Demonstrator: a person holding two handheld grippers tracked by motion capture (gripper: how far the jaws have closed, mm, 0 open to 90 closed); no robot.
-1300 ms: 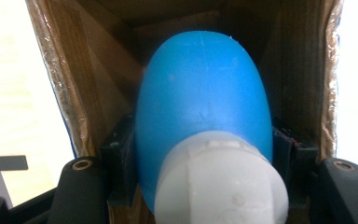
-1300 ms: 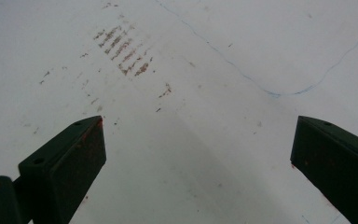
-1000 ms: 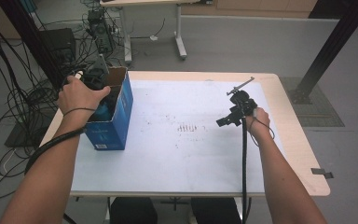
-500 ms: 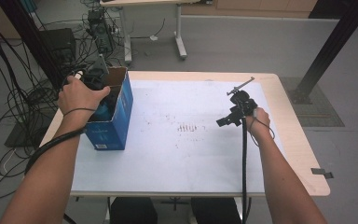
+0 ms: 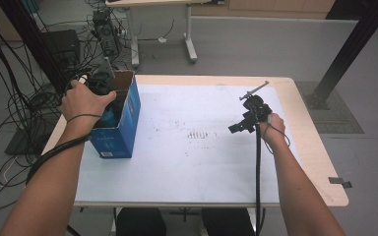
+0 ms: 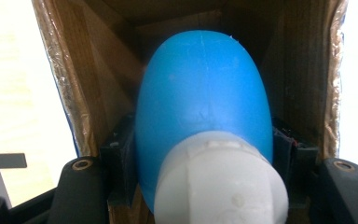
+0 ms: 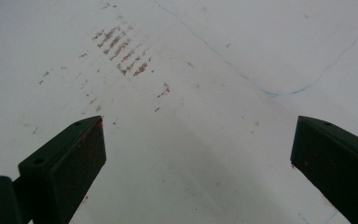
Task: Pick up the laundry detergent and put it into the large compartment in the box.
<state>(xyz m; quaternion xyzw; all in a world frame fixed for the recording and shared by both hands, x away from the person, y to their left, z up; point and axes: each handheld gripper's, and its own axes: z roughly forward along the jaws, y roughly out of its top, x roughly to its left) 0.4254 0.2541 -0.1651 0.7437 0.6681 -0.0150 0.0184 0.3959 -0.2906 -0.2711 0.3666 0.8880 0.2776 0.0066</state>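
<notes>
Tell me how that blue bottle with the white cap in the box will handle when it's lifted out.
The blue bottle looks smooth and rounded, so it may slip between the left gripper pads. It fits closely between the walls of the cardboard box, so it could drag the box along. It looks like plastic, so probably light unless full.

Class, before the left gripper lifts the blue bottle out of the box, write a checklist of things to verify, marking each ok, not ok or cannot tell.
1. Left gripper closed on the blue bottle, a pad on each side: ok.
2. Bottle's white cap in place: ok; whether tight, cannot tell.
3. Way up out of the blue cardboard box, top flaps open: ok.
4. Box steadied against lifting with the bottle: not ok; nothing holds it.
5. Right gripper open, holding nothing, over the white table sheet: ok.
6. Bare sheet to set the bottle on, beside the box: ok.
</notes>
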